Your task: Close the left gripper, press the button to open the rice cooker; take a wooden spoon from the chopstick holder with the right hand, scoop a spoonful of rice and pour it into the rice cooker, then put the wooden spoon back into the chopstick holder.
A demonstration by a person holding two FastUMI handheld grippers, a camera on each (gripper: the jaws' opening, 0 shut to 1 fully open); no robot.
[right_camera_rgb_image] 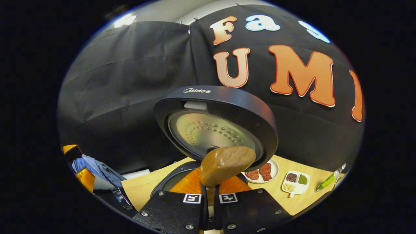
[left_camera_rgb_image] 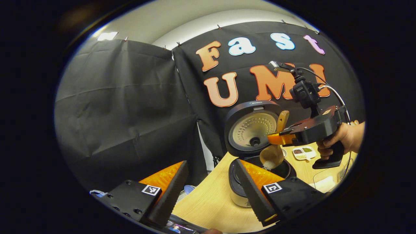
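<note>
Left gripper (left_camera_rgb_image: 208, 191) is hovering low at the near edge of the light wooden bench (left_camera_rgb_image: 208, 201), its fingers standing wide apart with nothing between them. Past it, the black round rice cooker (left_camera_rgb_image: 240, 195) is sitting on the bench with its lid (left_camera_rgb_image: 252, 128) standing upright and open, the perforated metal inner plate facing the camera.

In the left gripper view the right gripper (left_camera_rgb_image: 276, 139) is hanging above the open pot, held by a hand (left_camera_rgb_image: 338, 139) coming in from the right. Its fingers are clamping the handle of the light brown wooden spoon (left_camera_rgb_image: 273, 154); the spoon is hanging with the handle up and the bowl down, tilted over the cooker's opening. White rice (left_camera_rgb_image: 269, 165) is showing at the lower lip of the spoon bowl, right at the pot rim; cannot tell if grains are falling.

In the right gripper view the right gripper (right_camera_rgb_image: 210, 195) fingers are pressing close together on the spoon handle, and the back of the wooden spoon (right_camera_rgb_image: 226, 164) bowl is bulging up just ahead of them, in front of the open lid (right_camera_rgb_image: 216, 120). The cooker's dark rim (right_camera_rgb_image: 169, 182) is lying just below.

Farther right on the bench (right_camera_rgb_image: 299, 201): a small white round plate with reddish-brown pieces (right_camera_rgb_image: 263, 172), a white divided dish of beans and grains (right_camera_rgb_image: 295, 182), and a green pen-like object (right_camera_rgb_image: 330, 180) lying beside it. The same divided dish (left_camera_rgb_image: 304, 152) is sitting beyond the cooker in the left gripper view.
</note>
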